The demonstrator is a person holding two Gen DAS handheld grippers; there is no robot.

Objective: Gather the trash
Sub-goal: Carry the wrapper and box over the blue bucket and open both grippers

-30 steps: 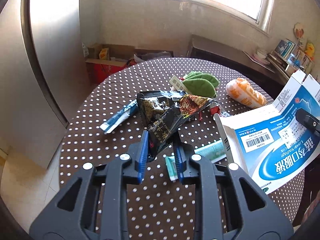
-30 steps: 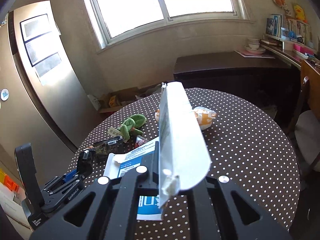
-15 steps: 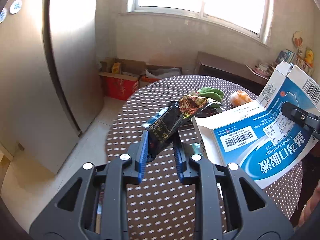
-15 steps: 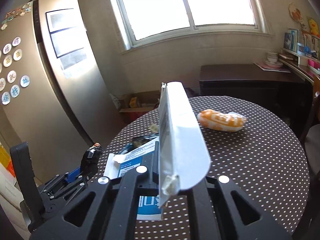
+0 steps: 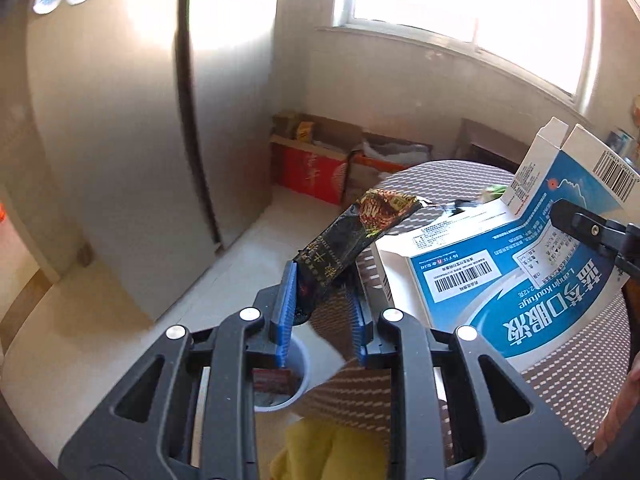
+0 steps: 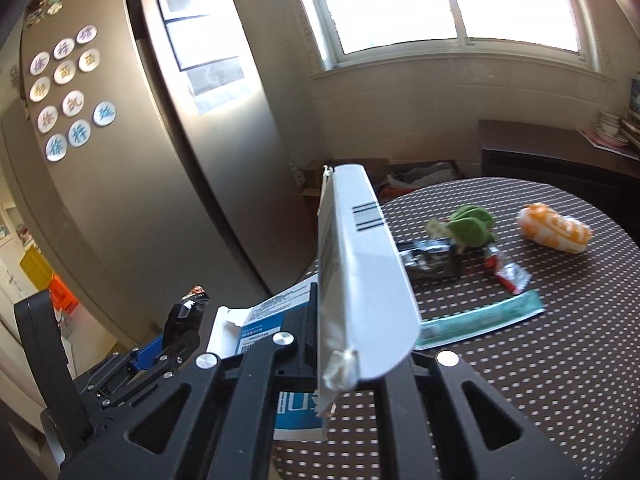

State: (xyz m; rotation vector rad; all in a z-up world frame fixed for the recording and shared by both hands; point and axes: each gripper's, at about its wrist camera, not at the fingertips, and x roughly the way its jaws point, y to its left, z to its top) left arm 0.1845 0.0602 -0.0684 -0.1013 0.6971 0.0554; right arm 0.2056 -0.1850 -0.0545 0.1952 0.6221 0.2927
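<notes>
A big grey fridge fills the left side of both views, with round magnets on its side. Beside it, under the bright window, open cardboard boxes stand on the pale floor.

The round tabletop has a dark cloth with white dots. On it lie a green plush toy, an orange and white plush toy, a dark shiny wrapper, a small red and white packet and a long green sachet.

The right tool is pressed together on a flattened blue and white carton. In the right wrist view this carton is seen from its edge, as a white strip that rises from the fingers. In the left wrist view it shows its printed face with barcodes, held in the air above the edge of the tabletop.

The left tool pinches the lower end of a black snack wrapper between its blue pads. The wrapper points up and away from the tool, and it is off the tabletop. Below this tool a white round bin stands on the floor, partly hidden by the fingers, with something dark inside. Something yellow shows at the bottom edge; I cannot tell what it is.
</notes>
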